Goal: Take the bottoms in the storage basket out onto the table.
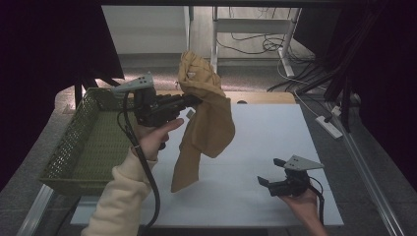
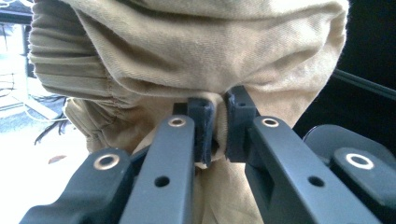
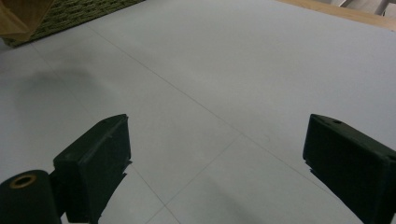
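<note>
A tan garment [image 1: 206, 118] hangs in the air over the left part of the white table [image 1: 275, 142]. My left gripper [image 1: 194, 102] is shut on a bunched fold of it near its top. Seen along the left gripper [image 2: 218, 126], the tan cloth [image 2: 196, 51] is pinched between the two black pads and hangs down past them. My right gripper [image 1: 269, 173] rests low near the table's front right, held by a hand. Its jaws [image 3: 215, 154] stand wide apart with bare table between them.
A green woven basket [image 1: 88, 142] sits at the table's left edge, just left of the hanging garment; its corner [image 3: 70, 14] lies far off in the right gripper view. Desk legs and cables [image 1: 265, 44] lie on the floor beyond the table.
</note>
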`<state>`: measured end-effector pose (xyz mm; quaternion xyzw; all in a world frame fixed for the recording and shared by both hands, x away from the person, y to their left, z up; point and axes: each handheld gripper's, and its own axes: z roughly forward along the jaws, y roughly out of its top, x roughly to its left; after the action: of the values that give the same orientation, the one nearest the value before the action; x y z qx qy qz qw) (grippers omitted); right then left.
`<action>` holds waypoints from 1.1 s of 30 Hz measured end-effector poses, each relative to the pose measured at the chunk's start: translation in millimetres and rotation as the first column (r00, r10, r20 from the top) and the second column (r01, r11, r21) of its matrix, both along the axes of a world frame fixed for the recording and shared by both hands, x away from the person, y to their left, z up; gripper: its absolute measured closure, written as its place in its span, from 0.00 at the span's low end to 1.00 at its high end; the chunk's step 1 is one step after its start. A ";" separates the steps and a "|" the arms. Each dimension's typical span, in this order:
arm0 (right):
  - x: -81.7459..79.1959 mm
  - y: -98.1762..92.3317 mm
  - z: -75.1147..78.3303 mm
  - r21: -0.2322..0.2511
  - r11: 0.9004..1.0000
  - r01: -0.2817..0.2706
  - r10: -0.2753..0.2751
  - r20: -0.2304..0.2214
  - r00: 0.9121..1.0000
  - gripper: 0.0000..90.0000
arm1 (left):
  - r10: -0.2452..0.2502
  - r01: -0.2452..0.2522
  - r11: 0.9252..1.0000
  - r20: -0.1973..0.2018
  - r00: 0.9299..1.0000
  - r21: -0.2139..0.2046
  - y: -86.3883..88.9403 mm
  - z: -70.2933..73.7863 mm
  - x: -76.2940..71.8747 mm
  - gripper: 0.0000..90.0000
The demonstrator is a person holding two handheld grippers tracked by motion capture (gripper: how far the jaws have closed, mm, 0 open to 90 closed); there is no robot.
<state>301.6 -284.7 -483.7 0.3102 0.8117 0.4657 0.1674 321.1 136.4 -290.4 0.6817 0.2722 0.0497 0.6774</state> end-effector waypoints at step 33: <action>0.4 0.6 -0.8 -0.006 1.000 0.002 -0.002 -0.001 1.000 0.09 | 0.009 0.002 0.994 -0.099 0.995 0.107 -27.0 -61.4 30.5 0.92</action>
<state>302.0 -284.1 -484.5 0.3106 0.8129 0.4631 0.1684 351.6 109.4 -351.9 0.7180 0.3037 0.0313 0.6255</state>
